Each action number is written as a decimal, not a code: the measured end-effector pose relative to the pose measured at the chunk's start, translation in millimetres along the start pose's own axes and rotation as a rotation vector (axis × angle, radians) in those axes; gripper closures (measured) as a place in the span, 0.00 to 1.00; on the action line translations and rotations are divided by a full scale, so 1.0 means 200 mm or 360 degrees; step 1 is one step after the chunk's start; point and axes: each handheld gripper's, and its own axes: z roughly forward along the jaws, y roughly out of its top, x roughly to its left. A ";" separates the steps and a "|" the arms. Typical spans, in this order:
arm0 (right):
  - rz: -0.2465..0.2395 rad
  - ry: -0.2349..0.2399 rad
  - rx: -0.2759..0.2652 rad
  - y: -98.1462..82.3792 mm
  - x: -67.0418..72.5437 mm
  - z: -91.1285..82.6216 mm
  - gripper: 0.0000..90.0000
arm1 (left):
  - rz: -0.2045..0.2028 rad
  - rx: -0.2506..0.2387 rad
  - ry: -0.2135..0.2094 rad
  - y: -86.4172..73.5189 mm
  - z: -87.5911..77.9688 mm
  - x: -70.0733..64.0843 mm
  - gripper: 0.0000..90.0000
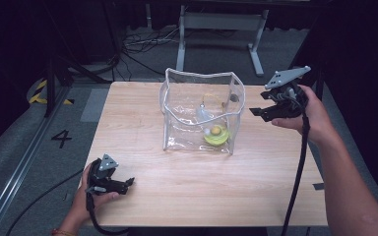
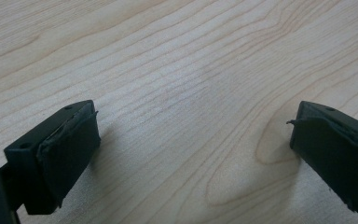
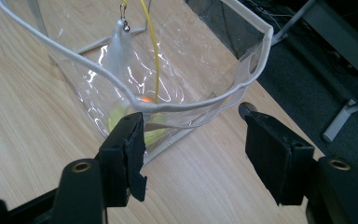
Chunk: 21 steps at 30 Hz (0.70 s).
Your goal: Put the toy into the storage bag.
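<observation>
My right tool (image 1: 257,111) gapes empty just beside the clear plastic bag (image 1: 177,125); the yellow toy (image 1: 215,135) sits inside. Left tool (image 1: 128,183) rests open on the bench (image 1: 142,206); little seems left.

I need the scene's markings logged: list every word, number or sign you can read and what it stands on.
"4": black number on the grey floor, left of the table.
Nothing readable on the clear bag or the grippers.
</observation>
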 end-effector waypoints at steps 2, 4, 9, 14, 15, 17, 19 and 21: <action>0.0013 0.0010 -0.0017 -0.04 0.00 -0.01 0.41 | 0.0000 0.0000 0.0000 0.00 0.00 0.00 0.02; 0.0024 0.0017 -0.0011 -0.08 0.00 -0.01 0.41 | 0.0000 0.0000 0.0000 0.00 0.00 0.00 0.02; 0.0002 -0.0023 0.0029 -0.15 0.03 0.01 0.36 | 0.0000 0.0000 0.0000 0.00 0.00 0.00 0.02; -0.0011 -0.0090 0.0008 -0.21 0.07 0.04 0.31 | -0.0001 -0.0001 0.0000 0.00 0.00 0.00 0.02; -0.0014 -0.0099 -0.0001 -0.22 0.08 0.04 0.31 | 0.0000 0.0000 0.0001 0.00 0.00 0.00 0.02; -0.0012 -0.0105 -0.0013 -0.24 0.09 0.05 0.30 | 0.0000 0.0000 0.0001 0.00 0.00 0.00 0.02; -0.0033 -0.0145 -0.0025 -0.28 0.11 0.06 0.29 | -0.0001 -0.0001 -0.0001 0.00 0.00 0.00 0.02; -0.0049 -0.0152 -0.0008 -0.32 0.12 0.08 0.28 | 0.0000 -0.0001 0.0001 0.00 0.00 0.00 0.02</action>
